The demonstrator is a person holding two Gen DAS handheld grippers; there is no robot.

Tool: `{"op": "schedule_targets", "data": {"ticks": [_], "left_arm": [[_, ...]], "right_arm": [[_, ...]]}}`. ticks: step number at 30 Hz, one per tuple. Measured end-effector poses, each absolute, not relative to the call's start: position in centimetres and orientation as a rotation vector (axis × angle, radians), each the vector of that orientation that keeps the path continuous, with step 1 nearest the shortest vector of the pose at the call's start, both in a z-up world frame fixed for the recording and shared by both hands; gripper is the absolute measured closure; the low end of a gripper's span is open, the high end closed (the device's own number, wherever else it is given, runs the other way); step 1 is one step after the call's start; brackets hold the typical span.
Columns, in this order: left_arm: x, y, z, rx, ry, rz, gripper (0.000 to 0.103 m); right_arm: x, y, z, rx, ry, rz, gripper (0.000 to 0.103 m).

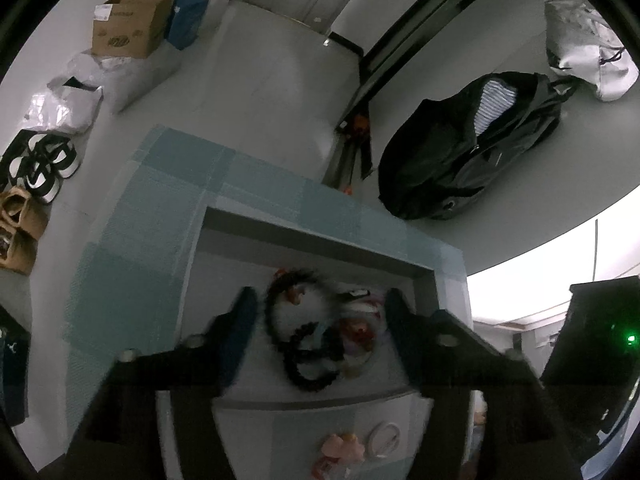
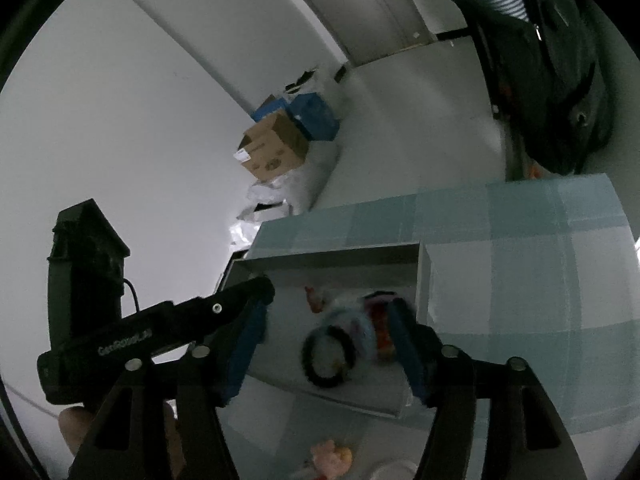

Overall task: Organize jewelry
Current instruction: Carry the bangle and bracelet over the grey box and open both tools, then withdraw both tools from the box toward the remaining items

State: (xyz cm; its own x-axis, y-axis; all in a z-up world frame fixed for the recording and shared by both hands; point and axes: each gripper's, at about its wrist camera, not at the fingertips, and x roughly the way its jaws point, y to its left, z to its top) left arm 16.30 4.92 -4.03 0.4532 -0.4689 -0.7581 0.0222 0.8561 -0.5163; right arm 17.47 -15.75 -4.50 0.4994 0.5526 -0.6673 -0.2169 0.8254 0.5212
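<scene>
A grey open box [image 1: 316, 240] stands on a blue checked tablecloth [image 1: 132, 248]. In it lie black beaded bracelets [image 1: 308, 344] and small colourful pieces [image 1: 356, 330]. My left gripper [image 1: 320, 320] is open and empty, with its fingers above the box on either side of the bracelets. In the right wrist view the box [image 2: 332, 258] holds a black bracelet [image 2: 328, 356] and a pale fluffy piece [image 2: 360, 328]. My right gripper [image 2: 324, 348] is open and empty over the box. The left gripper's body [image 2: 160, 332] shows at the left. More pieces [image 1: 342, 446] lie in front of the box.
The table's far edge drops to a grey floor. On the floor are a black bag [image 1: 472, 148], a white bag [image 1: 588, 48], a cardboard box [image 1: 128, 24], blue boxes [image 1: 188, 8] and several shoes [image 1: 36, 168]. A white round lid [image 1: 384, 440] lies on the cloth.
</scene>
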Motion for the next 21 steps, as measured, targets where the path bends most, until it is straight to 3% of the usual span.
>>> {"op": "schedule_targets", "data": {"ticks": [21], "left_arm": [[11.4, 4.1, -1.0, -0.316, 0.95, -0.336, 0.036]], "right_arm": [[12.3, -18.7, -0.1, 0.316, 0.771, 0.421, 0.017]]}}
